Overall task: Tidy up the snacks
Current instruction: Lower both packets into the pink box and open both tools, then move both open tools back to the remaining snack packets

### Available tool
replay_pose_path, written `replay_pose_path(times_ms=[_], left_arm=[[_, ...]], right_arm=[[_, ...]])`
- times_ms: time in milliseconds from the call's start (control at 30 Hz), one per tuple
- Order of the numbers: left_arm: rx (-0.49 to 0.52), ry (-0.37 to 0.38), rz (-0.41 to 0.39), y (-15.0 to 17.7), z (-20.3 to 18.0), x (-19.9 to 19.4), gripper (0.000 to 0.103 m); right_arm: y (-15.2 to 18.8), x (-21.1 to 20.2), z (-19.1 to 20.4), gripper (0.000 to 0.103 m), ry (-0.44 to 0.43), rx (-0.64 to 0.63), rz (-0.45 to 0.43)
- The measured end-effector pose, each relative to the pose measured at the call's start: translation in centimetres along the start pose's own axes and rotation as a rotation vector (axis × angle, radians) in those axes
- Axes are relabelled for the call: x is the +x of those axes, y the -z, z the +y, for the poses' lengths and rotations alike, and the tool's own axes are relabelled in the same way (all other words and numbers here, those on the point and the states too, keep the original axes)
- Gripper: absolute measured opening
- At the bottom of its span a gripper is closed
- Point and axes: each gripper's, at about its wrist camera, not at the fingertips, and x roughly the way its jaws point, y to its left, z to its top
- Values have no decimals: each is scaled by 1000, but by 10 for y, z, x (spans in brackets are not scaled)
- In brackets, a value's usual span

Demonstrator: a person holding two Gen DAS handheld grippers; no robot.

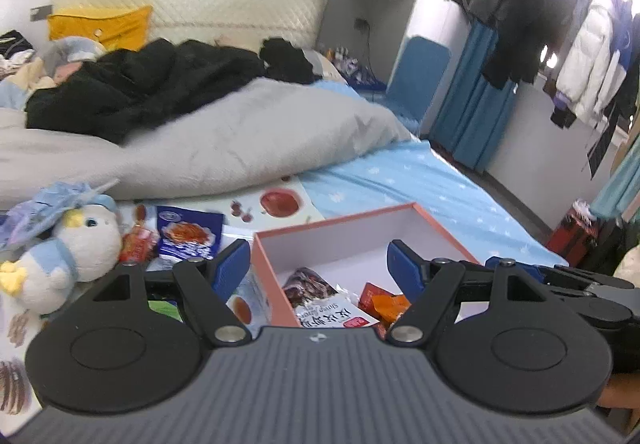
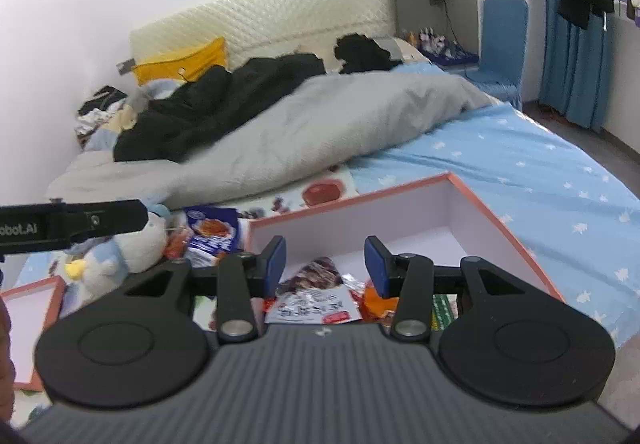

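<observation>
Both tools are carried empty with jaws apart, the left tool [image 1: 318, 268] wider than the right tool [image 2: 325, 262], angled downward over the open pink-rimmed white cardboard box [image 1: 448, 226] on the bed. The glossy blue snack packet [image 1: 189, 232] beside the box's left wall could be crumpled or pushed under the grey-and-white plush bird [image 1: 86, 244] if approached carelessly.

A lived-in home bedroom: a bed [image 2: 500, 164] in a blue starred sheet, a grey duvet [image 2: 320, 132] heaped at twelve o'clock before a padded headboard [image 2: 280, 12], coats [image 1: 560, 24] hanging at two o'clock, a plush toy [image 1: 76, 248] at nine.
</observation>
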Motion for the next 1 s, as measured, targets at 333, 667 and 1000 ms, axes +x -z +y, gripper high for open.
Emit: replay_pose_path(times_ms=[333,667,1000], left_arm=[[-27,-68,-38,28,42,-67,79],[-47,-183,-48,78,70,-104,79],[-61,-239,8,129,78,-107,79]], right_arm=[[15,-20,47,46,-86,-7,-32],[52,-25,85,46,-184,-44,15],[98,-17,96,46,-177,-95,119]])
